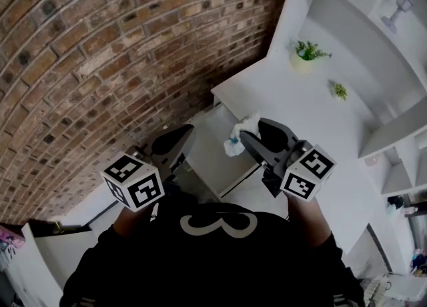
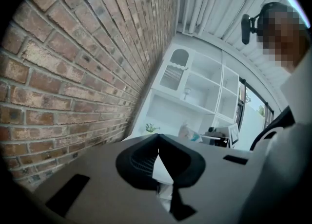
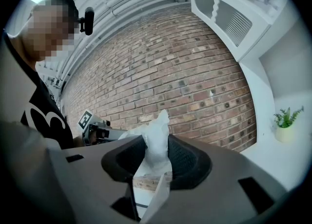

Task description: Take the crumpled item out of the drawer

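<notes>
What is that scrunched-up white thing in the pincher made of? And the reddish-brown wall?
Crumpled white item: probably thin plastic wrap or a bag. It looks slightly see-through and glossy, with sharp creases, though it might be tissue paper.
Reddish-brown wall: brick, rough and matt, with pale mortar lines between the blocks.

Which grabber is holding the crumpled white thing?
The right gripper: its jaws pinch the crumpled white item, while the left gripper has its jaws shut on nothing.

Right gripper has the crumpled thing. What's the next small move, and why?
Probably swing the right gripper toward the white desktop. Its jaws are shut on the crumpled white wrapper with a blue patch, which in the head view hangs over the open white drawer, so it looks free but not set down.
</notes>
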A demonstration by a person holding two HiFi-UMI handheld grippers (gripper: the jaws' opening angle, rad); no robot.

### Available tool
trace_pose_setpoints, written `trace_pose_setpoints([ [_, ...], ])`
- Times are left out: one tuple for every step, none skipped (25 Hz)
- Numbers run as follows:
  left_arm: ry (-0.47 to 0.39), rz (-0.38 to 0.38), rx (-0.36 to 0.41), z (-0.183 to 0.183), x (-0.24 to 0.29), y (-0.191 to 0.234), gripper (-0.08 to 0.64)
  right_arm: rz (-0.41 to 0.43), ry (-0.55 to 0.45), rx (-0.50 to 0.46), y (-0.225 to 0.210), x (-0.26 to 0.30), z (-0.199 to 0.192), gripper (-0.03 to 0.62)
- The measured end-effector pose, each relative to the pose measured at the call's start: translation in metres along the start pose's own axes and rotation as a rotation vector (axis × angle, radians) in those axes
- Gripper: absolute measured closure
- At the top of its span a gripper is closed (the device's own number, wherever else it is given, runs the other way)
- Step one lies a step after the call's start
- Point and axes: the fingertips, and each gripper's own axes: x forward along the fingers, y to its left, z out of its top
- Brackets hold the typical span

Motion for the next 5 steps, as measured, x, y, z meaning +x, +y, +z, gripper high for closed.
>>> trace_pose_setpoints([
  [-0.002,-0.004,0.000,0.0002,0.0017,0.0012,0.557,0.000,-0.001,0.001,-0.0015,0.0009,0.0004,0.437],
  [-0.004,-0.007,0.001,0.0005,0.0032,0.0024,0.557,0.001,-0.001,0.001,-0.0029,0.0019,0.0008,0.437],
  [-0.004,-0.009,0.002,0.0011,0.0045,0.0037,0.557,0.002,-0.001,0.001,-0.0041,0.0030,0.0012,0.437],
  [-0.003,-0.009,0.003,0.0018,0.0058,0.0049,0.557,0.003,-0.001,0.000,-0.0052,0.0041,0.0017,0.437],
  [-0.001,-0.008,0.003,0.0027,0.0070,0.0062,0.557,0.004,-0.001,-0.001,-0.0063,0.0052,0.0021,0.437],
])
